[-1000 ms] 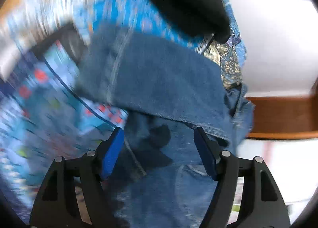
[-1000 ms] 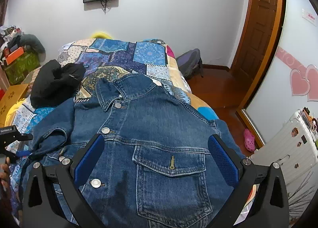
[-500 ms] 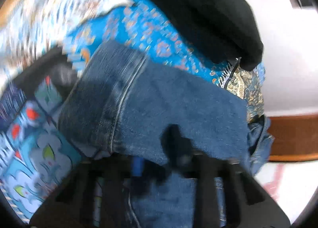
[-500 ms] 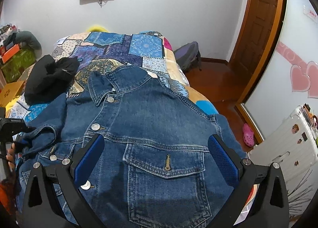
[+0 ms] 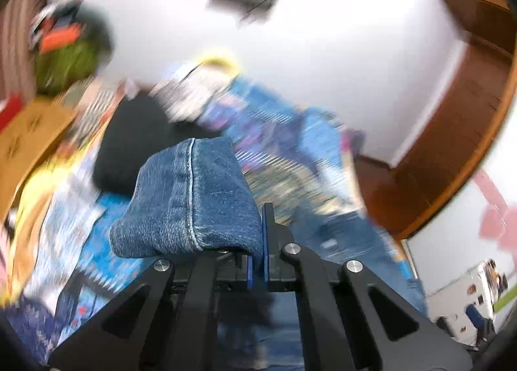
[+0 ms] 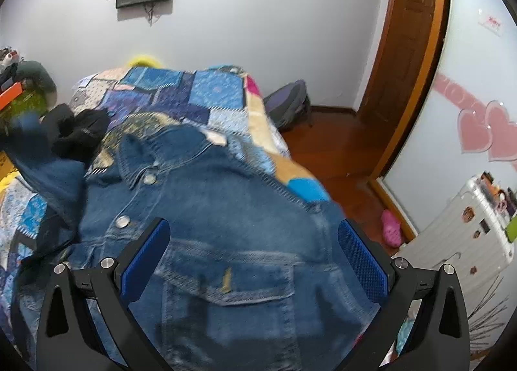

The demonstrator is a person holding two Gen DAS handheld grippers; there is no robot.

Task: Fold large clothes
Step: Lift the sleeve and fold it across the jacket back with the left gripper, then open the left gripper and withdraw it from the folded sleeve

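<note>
A blue denim jacket [image 6: 226,228] lies front up on the patchwork bed [image 6: 194,96], collar toward the far wall. My left gripper [image 5: 257,261] is shut on the jacket's sleeve cuff [image 5: 190,199] and holds it raised above the bed. In the right wrist view the lifted sleeve [image 6: 42,157] rises at the left, blurred. My right gripper [image 6: 255,261] is open and empty, hovering over the jacket's chest pocket [image 6: 232,277].
A black garment [image 6: 77,132] lies on the bed left of the collar. A grey backpack [image 6: 287,106] sits on the wooden floor by the bed. A door [image 6: 407,47], a white suitcase [image 6: 465,241] and a pink slipper [image 6: 391,228] are to the right.
My left gripper closed on the sleeve cuff and lifted it up off the bed. The right gripper stayed open and moved slightly forward over the jacket.
</note>
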